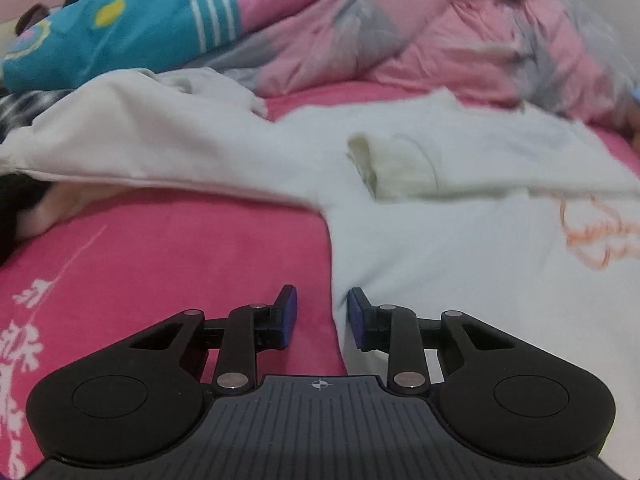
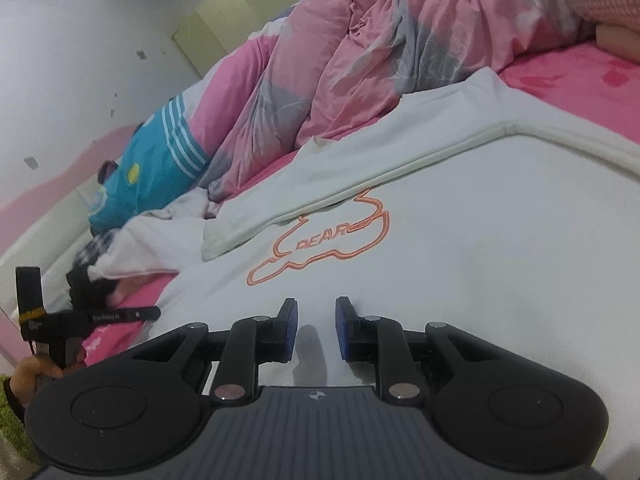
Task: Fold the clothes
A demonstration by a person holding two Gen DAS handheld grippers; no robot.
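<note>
White sweatshirt [image 2: 460, 240] lies spread on the pink bed [image 1: 180, 248]; I see my left gripper [image 1: 322, 316] released at its side edge, right gripper [image 2: 316, 328] released above its front.

One white sweatshirt [image 2: 460, 264] lies ahead of the right tool [image 2: 316, 330], with one orange outline print [image 2: 320, 236] on it just beyond the blue pads. Two sleeves show on it: one [image 2: 360, 168] folded across the print's far side, the other [image 1: 140, 148] stretched out ahead and to the left of the left tool [image 1: 322, 316]. One pink and grey quilt [image 2: 360, 60] is heaped farther off. One teal striped plush toy [image 1: 132, 20] lies beyond the left tool. One pink bed sheet [image 1: 180, 260] carries it all.
</note>
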